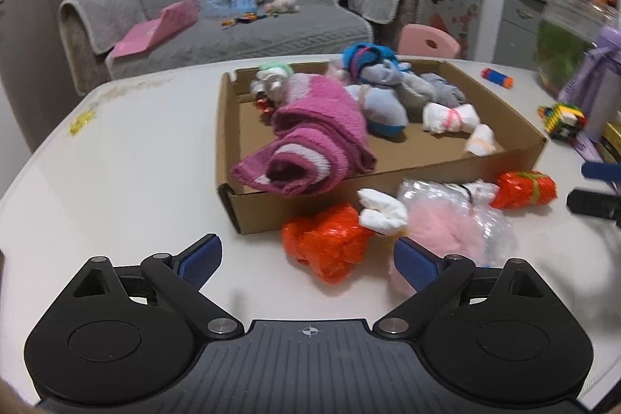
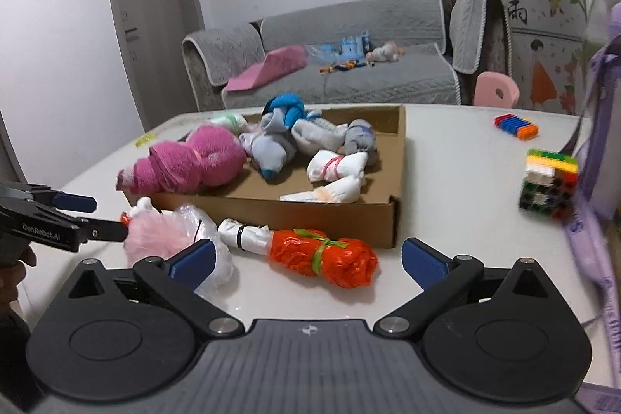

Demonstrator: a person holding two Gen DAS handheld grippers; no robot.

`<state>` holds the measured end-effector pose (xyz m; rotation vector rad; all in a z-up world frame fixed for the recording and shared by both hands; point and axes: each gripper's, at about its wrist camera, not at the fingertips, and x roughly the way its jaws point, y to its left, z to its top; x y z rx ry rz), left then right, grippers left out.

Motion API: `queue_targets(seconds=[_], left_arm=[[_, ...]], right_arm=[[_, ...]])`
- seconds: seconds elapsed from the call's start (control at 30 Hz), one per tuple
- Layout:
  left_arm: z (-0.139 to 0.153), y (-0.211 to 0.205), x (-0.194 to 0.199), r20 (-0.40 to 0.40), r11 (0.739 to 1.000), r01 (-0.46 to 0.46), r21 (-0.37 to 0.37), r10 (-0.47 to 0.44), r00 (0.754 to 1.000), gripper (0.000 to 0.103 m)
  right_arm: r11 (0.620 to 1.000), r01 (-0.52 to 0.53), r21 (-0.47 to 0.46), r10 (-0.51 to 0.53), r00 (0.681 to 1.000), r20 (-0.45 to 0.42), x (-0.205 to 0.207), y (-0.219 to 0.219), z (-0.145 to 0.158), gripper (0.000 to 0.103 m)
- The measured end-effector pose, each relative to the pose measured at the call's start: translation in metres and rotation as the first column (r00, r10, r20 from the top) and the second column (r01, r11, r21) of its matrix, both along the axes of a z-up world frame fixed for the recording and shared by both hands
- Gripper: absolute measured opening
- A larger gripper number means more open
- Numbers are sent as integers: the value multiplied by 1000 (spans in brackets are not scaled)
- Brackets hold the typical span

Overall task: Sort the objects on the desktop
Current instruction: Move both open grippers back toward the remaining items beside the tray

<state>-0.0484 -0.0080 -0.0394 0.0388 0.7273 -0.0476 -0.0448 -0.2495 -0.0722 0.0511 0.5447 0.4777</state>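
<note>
left gripper [image 1: 306,258]: wide open, empty
right gripper [image 2: 308,258]: wide open, empty
risk: orange bundle [image 2: 324,257] slippery, may squirt out
risk: pink fluff bag [image 1: 454,224] snags neighbours

A home living room: grey sofa [image 2: 349,57], decorated fridge [image 2: 543,26].

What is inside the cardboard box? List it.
The cardboard box holds a pink rolled sock bundle, grey-blue bundles topped by a blue one, and white bundles, one tied with a pink band. Whatever lies under the heap is covered.
</note>
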Motion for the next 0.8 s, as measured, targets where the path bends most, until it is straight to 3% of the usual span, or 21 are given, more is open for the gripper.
queue_targets(seconds=[0.3, 0.8], left_arm=[[-8, 1, 8, -1, 999, -43, -31, 43, 999, 97], [-24, -9, 22, -8, 994, -94, -60, 94, 996, 98]], right_arm=[[997, 27, -76, -27, 1000, 6, 9, 16, -16, 102], [994, 59, -87, -67, 993, -95, 23, 20, -22, 102]])
